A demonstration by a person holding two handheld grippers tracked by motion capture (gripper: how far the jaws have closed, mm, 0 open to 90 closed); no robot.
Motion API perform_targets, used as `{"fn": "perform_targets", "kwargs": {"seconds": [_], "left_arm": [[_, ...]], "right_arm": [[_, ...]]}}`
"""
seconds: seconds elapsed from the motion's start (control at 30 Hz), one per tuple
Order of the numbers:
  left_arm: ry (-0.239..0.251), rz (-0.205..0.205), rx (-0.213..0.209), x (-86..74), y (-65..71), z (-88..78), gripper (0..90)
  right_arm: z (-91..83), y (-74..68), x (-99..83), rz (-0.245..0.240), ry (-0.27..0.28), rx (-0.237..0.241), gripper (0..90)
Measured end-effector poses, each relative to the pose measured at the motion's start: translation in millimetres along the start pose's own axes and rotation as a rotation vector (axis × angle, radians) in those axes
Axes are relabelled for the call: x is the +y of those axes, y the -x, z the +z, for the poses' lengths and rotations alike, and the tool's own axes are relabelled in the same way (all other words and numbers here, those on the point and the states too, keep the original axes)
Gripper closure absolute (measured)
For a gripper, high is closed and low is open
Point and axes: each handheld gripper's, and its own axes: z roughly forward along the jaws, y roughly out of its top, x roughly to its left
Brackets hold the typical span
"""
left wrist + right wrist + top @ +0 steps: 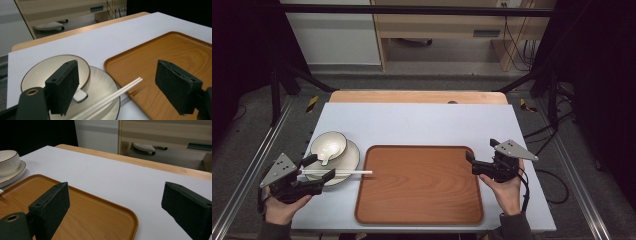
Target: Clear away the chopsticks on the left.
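So far little of the work looks done: the brown tray (419, 184) is bare, and the tableware sits off its left edge on the white surface (422, 122). There a cream bowl (328, 144) rests on a plate (349, 162), with a white spoon (325, 159) lying in the bowl. A pair of white chopsticks (343, 172) lies across the plate's near side, tips reaching over the tray's left rim.

The left gripper (318, 168) hangs at the plate's near-left edge, its fingers (65, 86) spread as wide as they go and gripping nothing; in the left gripper view the chopsticks (110, 98) run up between them without touching either pad. By my reading the grasp on the chopsticks is about to be made, and moving them, and likely the dishes, onto the tray is all left to do.

The right gripper (477, 163) hovers just over the tray's right rim, its fingers (51, 206) wide apart and empty.

Room is generous: the tray's whole floor is free, and the far half of the surface is open. The tight spots are the tray's raised lip under the chopstick tips, and the bowl just behind the left fingers. The plate sits near the surface's left edge.
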Motion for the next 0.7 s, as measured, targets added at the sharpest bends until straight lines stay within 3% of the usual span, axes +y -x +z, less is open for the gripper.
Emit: {"fn": "perform_targets", "kwargs": {"seconds": [0.23, 0.5, 0.7], "left_arm": [[-0.066, 0.034, -0.059, -11.2, -6.0, -10.3, 20.9], [-0.134, 0.073, -0.069, -18.5, -8.9, -13.3, 25.7], [-0.225, 0.105, -0.067, -26.6, -10.0, -3.6, 28.8]], "right_arm": [[0.3, 0.2, -0.8, -0.004, -0.01, -0.005, 8.3], [0.8, 0.5, -1.6, 0.005, -0.016, -0.002, 8.3], [3.0, -0.2, -2.5, 0.002, -0.026, 0.0, 8.6]]}}
